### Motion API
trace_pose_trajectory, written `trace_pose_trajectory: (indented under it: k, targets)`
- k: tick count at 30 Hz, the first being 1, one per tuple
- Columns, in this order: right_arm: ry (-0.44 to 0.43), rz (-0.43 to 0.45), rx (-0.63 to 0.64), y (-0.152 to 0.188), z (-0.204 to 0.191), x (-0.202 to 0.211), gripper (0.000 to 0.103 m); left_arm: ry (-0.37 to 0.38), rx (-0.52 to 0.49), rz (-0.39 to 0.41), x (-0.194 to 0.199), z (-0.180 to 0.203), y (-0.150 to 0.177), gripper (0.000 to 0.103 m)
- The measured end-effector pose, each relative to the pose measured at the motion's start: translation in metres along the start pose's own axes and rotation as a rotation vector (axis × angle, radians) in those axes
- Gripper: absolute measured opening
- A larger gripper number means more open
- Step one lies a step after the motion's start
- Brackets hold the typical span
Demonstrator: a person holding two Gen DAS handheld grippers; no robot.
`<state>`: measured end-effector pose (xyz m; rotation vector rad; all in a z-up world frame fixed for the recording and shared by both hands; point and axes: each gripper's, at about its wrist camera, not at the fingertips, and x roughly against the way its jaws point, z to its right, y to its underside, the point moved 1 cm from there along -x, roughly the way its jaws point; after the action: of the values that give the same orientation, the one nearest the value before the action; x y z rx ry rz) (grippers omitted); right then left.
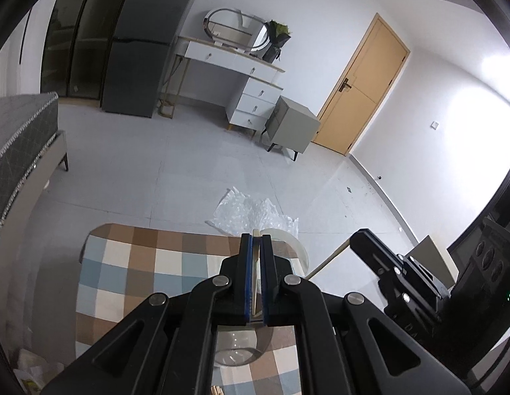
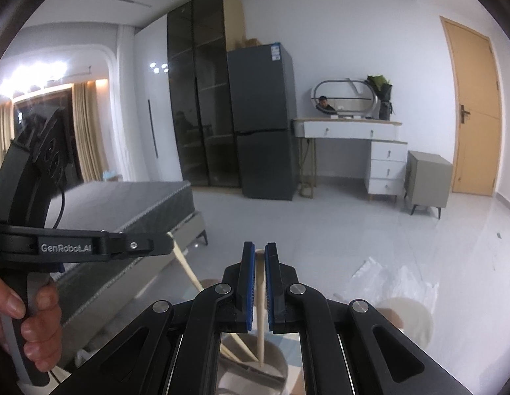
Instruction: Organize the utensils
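In the left wrist view my left gripper (image 1: 256, 238) is shut on a thin pale chopstick (image 1: 254, 283) that runs between its blue pads. Below it stands a clear glass cup (image 1: 237, 349) on the checked tablecloth (image 1: 130, 263). At the right, the right gripper (image 1: 357, 242) holds a second chopstick (image 1: 327, 260), slanting down to the left. In the right wrist view my right gripper (image 2: 260, 248) is shut on that pale chopstick (image 2: 261, 299), whose lower end reaches into the cup (image 2: 278, 358). The left gripper (image 2: 166, 245), in a hand (image 2: 38, 322), holds the other chopstick (image 2: 187, 265), also slanting into the cup.
A clear plate rim (image 1: 299, 247) and crumpled plastic wrap (image 1: 251, 214) lie past the table's far edge. A pale round plate (image 2: 409, 319) sits right of the cup. A bed (image 2: 130, 204), a fridge (image 2: 265, 125), a dresser (image 2: 353, 131) and a door (image 2: 475, 108) stand around the tiled floor.
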<state>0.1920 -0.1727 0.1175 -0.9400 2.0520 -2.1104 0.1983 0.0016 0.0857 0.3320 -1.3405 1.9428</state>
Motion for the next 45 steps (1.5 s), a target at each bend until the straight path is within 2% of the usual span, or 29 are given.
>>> trace_pose_trajectory:
  k: [5,15,16,17,18,20,24,25,26,27,30,33,39,42,45]
  targets:
    - [0.003,-0.038,0.060,0.014,-0.002,-0.019,0.005,0.006,0.017,-0.024,-0.023,-0.011,0.006,0.000]
    - [-0.064,-0.154,0.067,0.038,-0.003,-0.052,0.008,0.000,0.080,-0.118,-0.048,-0.031,0.016,0.002]
    - [-0.080,-0.166,0.059,0.041,-0.004,-0.053,0.008,-0.015,0.090,-0.129,-0.049,-0.033,0.016,0.011]
    - [-0.079,-0.166,0.055,0.041,-0.003,-0.052,0.008,-0.024,0.105,-0.137,-0.048,-0.036,0.016,0.025]
    - [-0.070,-0.161,0.047,0.042,-0.003,-0.050,0.009,-0.019,0.114,-0.135,-0.047,-0.037,0.015,0.032]
    - [-0.072,-0.161,0.016,0.044,-0.001,-0.046,0.022,-0.027,0.129,-0.111,-0.037,-0.039,0.015,0.048]
    - [-0.065,-0.148,-0.091,0.049,0.012,-0.027,0.027,-0.068,0.134,-0.094,-0.019,-0.040,0.017,0.057]
    - [-0.068,-0.147,-0.116,0.052,0.016,-0.020,0.035,-0.087,0.133,-0.091,-0.014,-0.040,0.019,0.060]
    - [-0.072,-0.147,-0.127,0.053,0.017,-0.016,0.044,-0.103,0.128,-0.084,-0.008,-0.039,0.021,0.060]
    - [-0.071,-0.144,-0.143,0.056,0.019,-0.007,0.047,-0.115,0.121,-0.079,-0.003,-0.038,0.022,0.060]
    - [-0.051,-0.142,-0.171,0.063,0.021,0.016,0.050,-0.158,0.087,-0.066,0.011,-0.032,0.030,0.060]
    - [-0.040,-0.124,-0.200,0.067,0.020,0.039,0.058,-0.153,0.070,-0.053,0.026,-0.026,0.040,0.060]
    - [-0.034,-0.055,-0.239,0.067,0.013,0.080,0.065,-0.189,0.032,-0.038,0.050,-0.012,0.056,0.060]
    - [-0.006,-0.007,-0.215,0.067,0.005,0.099,0.073,-0.203,0.003,-0.014,0.063,-0.001,0.064,0.061]
    - [-0.013,0.027,-0.227,0.074,0.000,0.115,0.080,-0.223,-0.021,0.002,0.073,0.005,0.072,0.071]
